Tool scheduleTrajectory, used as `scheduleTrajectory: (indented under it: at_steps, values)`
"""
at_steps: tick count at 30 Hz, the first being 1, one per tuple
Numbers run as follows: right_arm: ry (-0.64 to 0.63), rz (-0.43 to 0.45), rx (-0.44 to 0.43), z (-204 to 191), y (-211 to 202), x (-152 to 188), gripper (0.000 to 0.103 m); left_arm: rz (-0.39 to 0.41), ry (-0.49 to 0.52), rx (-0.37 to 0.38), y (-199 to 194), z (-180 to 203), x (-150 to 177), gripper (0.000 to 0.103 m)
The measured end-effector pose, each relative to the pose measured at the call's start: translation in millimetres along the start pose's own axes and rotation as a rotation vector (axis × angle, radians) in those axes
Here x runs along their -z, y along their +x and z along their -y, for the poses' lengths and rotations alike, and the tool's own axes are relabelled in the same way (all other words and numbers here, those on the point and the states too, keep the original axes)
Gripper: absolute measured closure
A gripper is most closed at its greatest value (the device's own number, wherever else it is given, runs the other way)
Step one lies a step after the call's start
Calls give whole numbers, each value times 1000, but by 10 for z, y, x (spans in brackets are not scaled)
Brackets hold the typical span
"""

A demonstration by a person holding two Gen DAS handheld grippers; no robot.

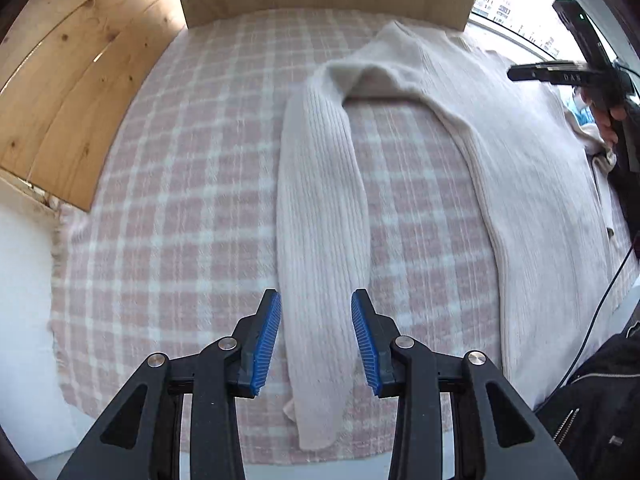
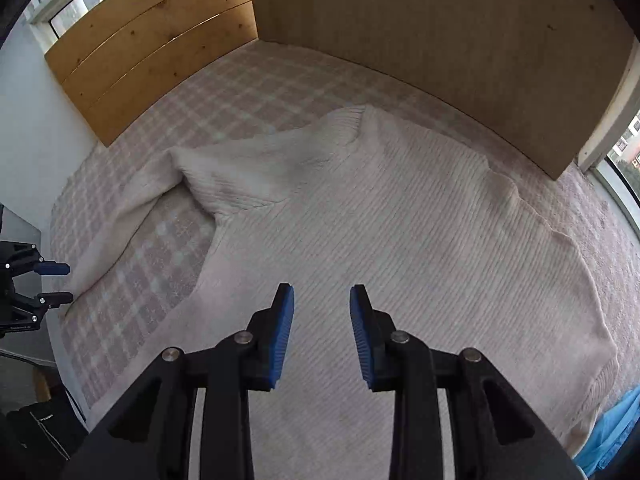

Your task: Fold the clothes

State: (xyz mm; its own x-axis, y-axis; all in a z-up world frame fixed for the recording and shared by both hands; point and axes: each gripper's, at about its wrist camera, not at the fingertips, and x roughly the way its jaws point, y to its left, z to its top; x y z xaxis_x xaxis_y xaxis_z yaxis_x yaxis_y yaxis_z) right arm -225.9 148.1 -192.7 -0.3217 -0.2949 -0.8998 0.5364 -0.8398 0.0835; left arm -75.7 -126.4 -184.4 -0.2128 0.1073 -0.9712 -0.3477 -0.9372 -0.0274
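So, cream sweater [image 2: 400, 240] spread flat on checked blanket [image 1: 180, 200], collar toward wooden headboard [image 2: 440, 40]. Left gripper [image 1: 316, 340] straddling sleeve [image 1: 320, 220] near cuff, jaws apart, probably lining up grab. Right gripper [image 2: 322, 336] over sweater body, jaws apart, nothing held.

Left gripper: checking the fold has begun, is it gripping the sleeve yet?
No. The left gripper is open, its fingers either side of the sleeve.

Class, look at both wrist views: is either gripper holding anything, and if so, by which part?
Nothing is held. The left gripper is open above the cream ribbed knit sweater's sleeve; the right gripper is open over its body.
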Motion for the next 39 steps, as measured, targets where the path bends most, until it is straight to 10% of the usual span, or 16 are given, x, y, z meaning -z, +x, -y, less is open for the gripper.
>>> scheduleTrajectory:
  at_steps: [7, 11, 14, 20, 34, 37, 39]
  values:
    - [-131, -33, -82, -776, 460, -277, 68, -13, -24, -42, 221, 31, 113, 58]
    - [-191, -47, -40, -927, 667, -399, 68, -11, -81, 35, 184, -248, 8, 92]
    - [-234, -55, 7, -926, 716, -436, 70, 8, -111, -8, 11, -549, -31, 92]
    - [-169, -58, -6, -745, 579, -520, 68, 37, -221, -221, -287, -1226, 15, 53]
    - [-245, -89, 31, -950, 673, -403, 68, 27, -428, -37, 54, -1245, 721, 50]
    - [-226, -88, 22, -900, 660, -439, 68, 33, -389, -43, 143, -1166, 565, 53]
    - [-225, -88, 19, -847, 651, -453, 68, 47, -381, -57, 159, -1160, 448, 80]
